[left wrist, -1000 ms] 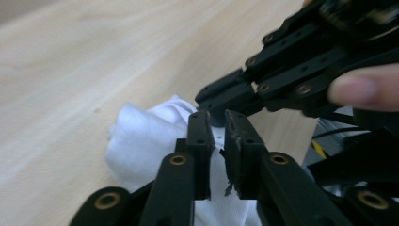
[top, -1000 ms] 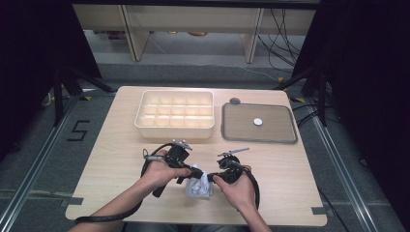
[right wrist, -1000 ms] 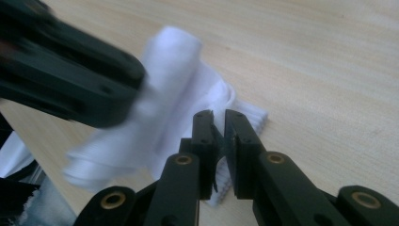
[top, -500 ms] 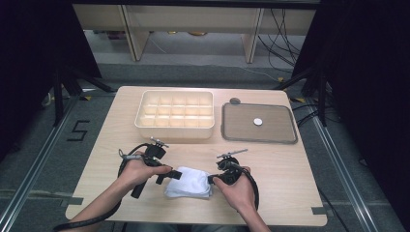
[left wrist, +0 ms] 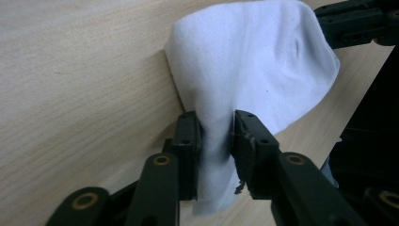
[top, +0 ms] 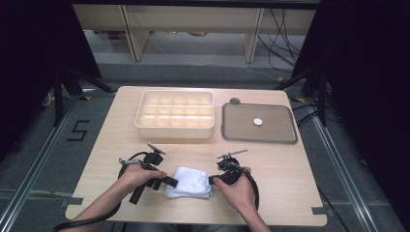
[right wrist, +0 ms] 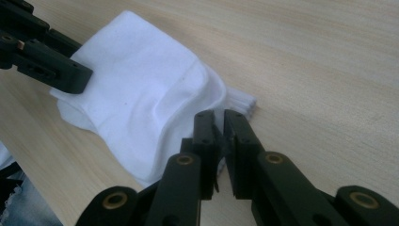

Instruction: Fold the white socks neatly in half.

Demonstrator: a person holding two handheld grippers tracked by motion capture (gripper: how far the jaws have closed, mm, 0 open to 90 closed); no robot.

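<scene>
A white folded cloth (top: 189, 181) lies flat on the wooden table near its front edge. My left gripper (top: 171, 182) is at its left end. In the left gripper view the jaws (left wrist: 216, 132) have just been closing, and their pads now pinch a fold of the cloth (left wrist: 254, 61). At the right end, my right gripper (top: 212, 180) is shut on the cloth's edge (right wrist: 141, 103), its jaws (right wrist: 220, 125) nearly together. Each gripper view also shows the other gripper at the cloth's far end: the right gripper (left wrist: 357, 23) and the left gripper (right wrist: 47, 61).
A cream tray (top: 175, 126) with several compartments stands at the back middle. Beside it on the right is a flat grey tray (top: 232, 137) holding a small white disc (top: 257, 122). A small dark round object (top: 235, 101) lies behind that tray.
The cloth was bunched between two close grippers; now it lies spread out. My left hand moved left and down, and its jaws now pinch the cloth's left end. The right hand stayed put.
</scene>
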